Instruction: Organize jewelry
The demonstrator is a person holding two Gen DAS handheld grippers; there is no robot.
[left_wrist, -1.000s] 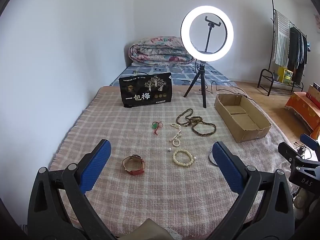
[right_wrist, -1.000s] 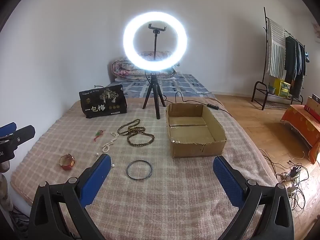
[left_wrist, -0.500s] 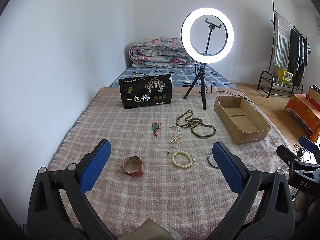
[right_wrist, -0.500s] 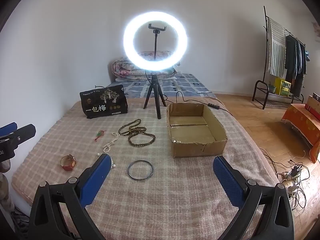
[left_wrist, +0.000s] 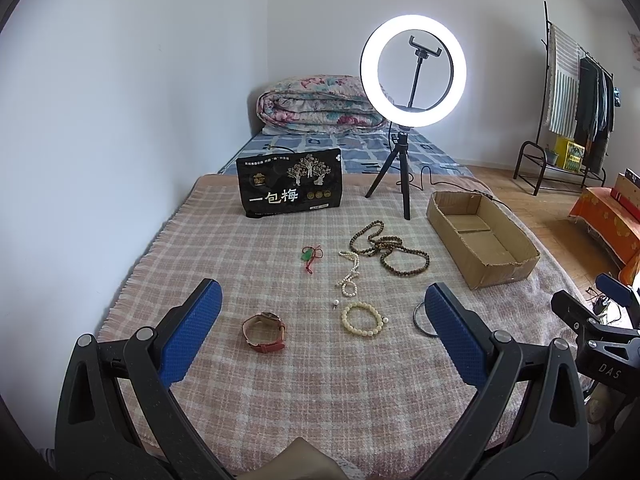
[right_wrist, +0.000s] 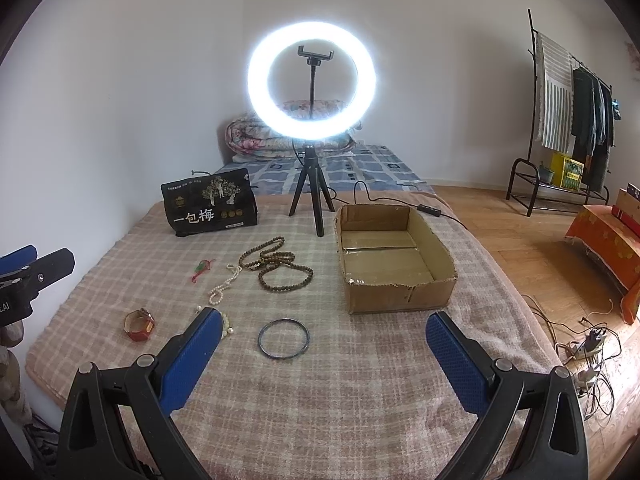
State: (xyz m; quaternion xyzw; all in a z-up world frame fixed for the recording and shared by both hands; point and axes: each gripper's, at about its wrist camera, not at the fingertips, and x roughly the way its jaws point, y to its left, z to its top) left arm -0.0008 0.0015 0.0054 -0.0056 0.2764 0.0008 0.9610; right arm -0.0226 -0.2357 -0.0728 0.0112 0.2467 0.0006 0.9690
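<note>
Jewelry is spread on the bed's plaid blanket [left_wrist: 248, 248], left of the empty cardboard box [right_wrist: 394, 258]. We judge the dark bangle [right_wrist: 283, 338] rigid, light, slippery: pinch across its rim. Bead strands [left_wrist: 390, 246] are limp; scoop at a bunch. Left gripper [left_wrist: 320, 314] and right gripper [right_wrist: 323, 344] gape wide, holding nothing.

Home bedroom: folded quilt [left_wrist: 320, 104] on bed, clothes rack [right_wrist: 568, 112].
</note>
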